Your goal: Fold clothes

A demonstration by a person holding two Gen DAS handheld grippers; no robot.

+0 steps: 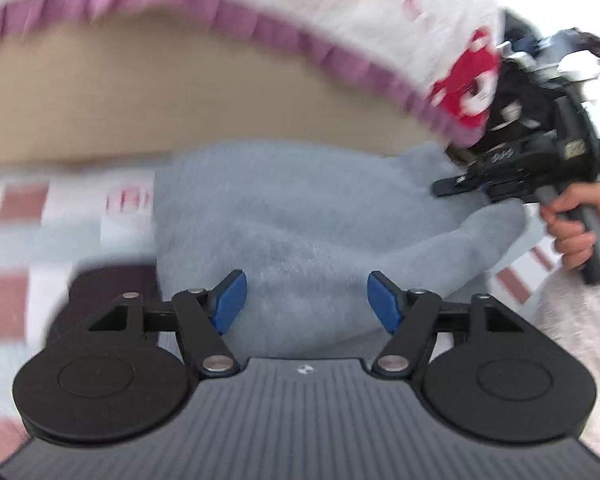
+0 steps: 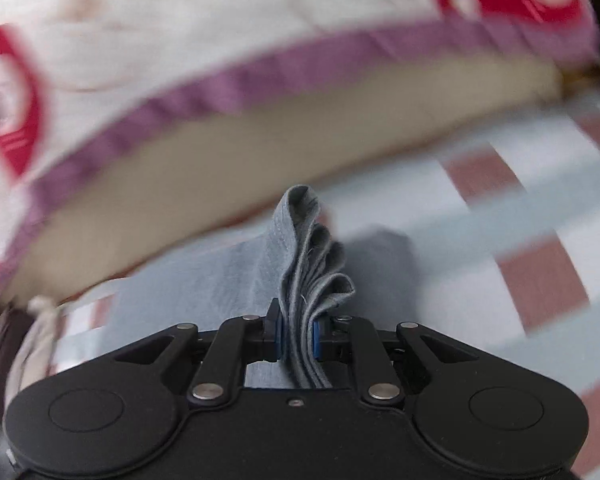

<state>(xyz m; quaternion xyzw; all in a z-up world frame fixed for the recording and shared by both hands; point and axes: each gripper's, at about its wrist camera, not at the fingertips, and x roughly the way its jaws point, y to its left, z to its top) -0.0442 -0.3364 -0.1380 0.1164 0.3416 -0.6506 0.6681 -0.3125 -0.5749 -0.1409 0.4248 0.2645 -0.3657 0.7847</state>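
Right gripper (image 2: 296, 340) pinches bunched layers of the soft, light grey garment (image 1: 300, 216). Left gripper (image 1: 303, 304) hovers above it, jaws wide and empty. The limp cloth is probably best gripped at an edge.

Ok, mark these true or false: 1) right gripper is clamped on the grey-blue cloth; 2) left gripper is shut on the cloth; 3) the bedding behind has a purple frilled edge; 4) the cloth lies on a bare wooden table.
1) True: the right gripper pinches a bunched fold of the grey-blue cloth.
2) False: the left gripper is open, nothing between its pads.
3) True: the bedding has a purple frill.
4) False: it lies on a checked sheet.
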